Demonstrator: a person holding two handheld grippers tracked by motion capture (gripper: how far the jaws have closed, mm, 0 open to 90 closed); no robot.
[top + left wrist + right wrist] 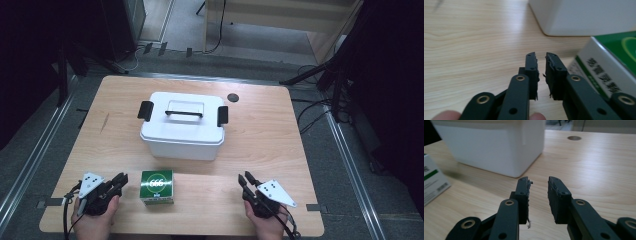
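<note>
A white plastic storage box point(182, 125) with a lid, two black side latches and a top handle stands mid-table. A small green-and-white carton point(157, 186) lies in front of it near the front edge. My left gripper point(121, 179) rests on the table just left of the carton, jaws almost together with nothing between them. Along the left gripper point(541, 56) I see the carton point(609, 67) close on the right and the box point(584, 17) beyond. My right gripper point(244, 176) rests at the front right. The right gripper point(537, 180) is slightly open and empty, facing the box point(491, 145).
The wooden table point(270, 135) has a round dark cable hole point(233, 97) behind the box's right side. Bare wood lies between the carton and my right gripper. Dark stands and cables surround the table on the floor.
</note>
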